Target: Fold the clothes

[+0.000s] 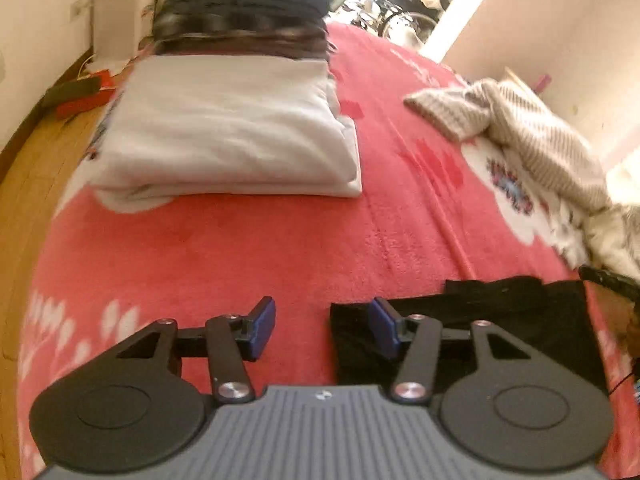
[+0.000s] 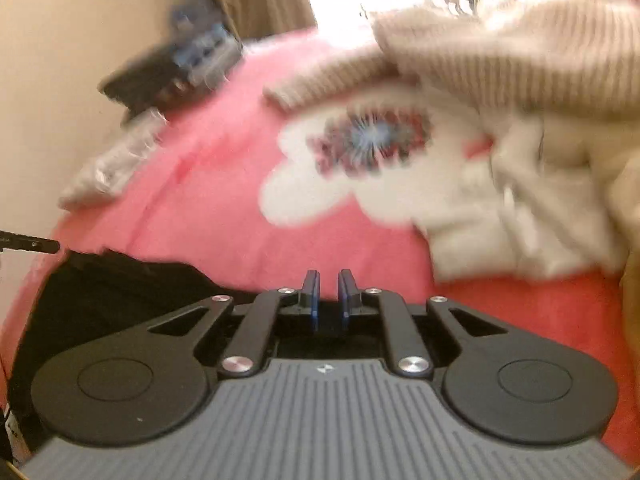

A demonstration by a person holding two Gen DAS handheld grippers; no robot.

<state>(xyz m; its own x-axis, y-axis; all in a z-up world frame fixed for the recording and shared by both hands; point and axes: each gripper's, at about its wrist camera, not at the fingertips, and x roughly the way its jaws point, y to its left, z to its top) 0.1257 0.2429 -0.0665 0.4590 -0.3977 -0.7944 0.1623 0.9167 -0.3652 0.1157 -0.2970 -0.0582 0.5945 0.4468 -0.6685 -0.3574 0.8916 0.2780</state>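
Observation:
On the pink blanket lies a black garment, at the lower right of the left wrist view. My left gripper is open at the garment's left edge. Its right pad is over the black cloth and its left pad is over bare blanket, with nothing pinched. In the right wrist view the same black garment lies to the lower left, partly under the tool. My right gripper is shut to a thin slit and holds nothing. A rumpled striped beige sweater lies ahead of it.
A folded white garment sits ahead of the left gripper, with a stack of dark folded clothes behind it. The striped sweater and pale crumpled clothes fill the right side. Wooden floor lies beyond the bed's left edge.

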